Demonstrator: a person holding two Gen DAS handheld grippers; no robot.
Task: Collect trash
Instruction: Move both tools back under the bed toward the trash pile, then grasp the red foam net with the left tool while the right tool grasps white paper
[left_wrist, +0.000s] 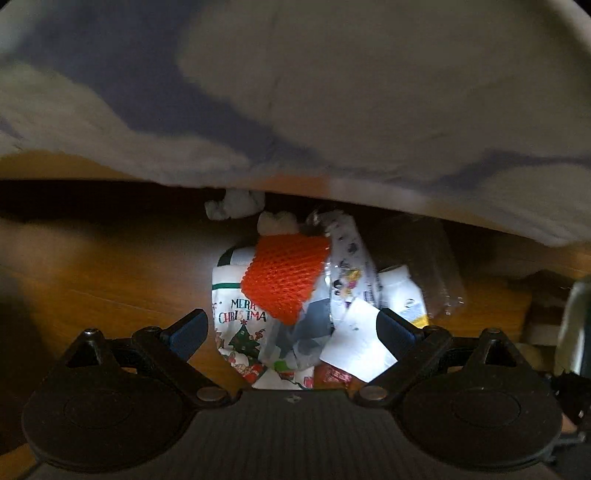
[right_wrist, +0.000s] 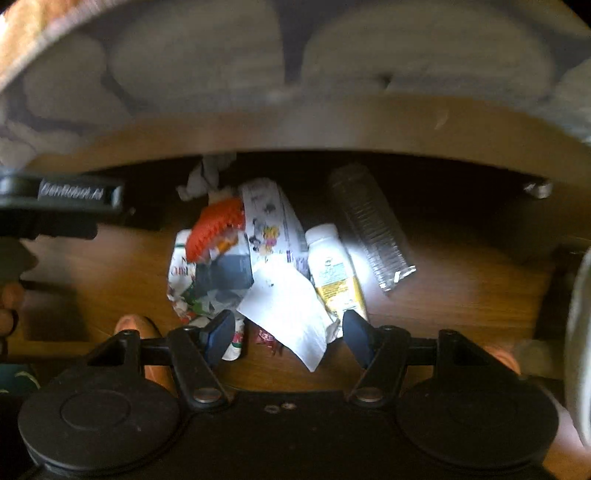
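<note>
Trash (left_wrist: 295, 295) lies heaped on the wooden floor (left_wrist: 110, 280) just under the edge of a bed cover (left_wrist: 332, 92). Its clear plastic bottle (right_wrist: 369, 225) and white-and-yellow bottle (right_wrist: 334, 269) run lengthwise away from the cameras, side by side, caps farthest. Both tools point level at the heap: left hand-held gripper (left_wrist: 291, 328) spread wide around the Christmas wrapper (left_wrist: 240, 325) and white paper sheet (left_wrist: 358, 343), right hand-held gripper (right_wrist: 288, 332) wide over that sheet, gripping nothing.

Heaped trash pile (left_wrist: 295, 302) on wooden floor (left_wrist: 110, 280): orange foam net (left_wrist: 286, 275), white bottle (right_wrist: 332, 266), clear bottle (right_wrist: 369, 225) lying flat.
</note>
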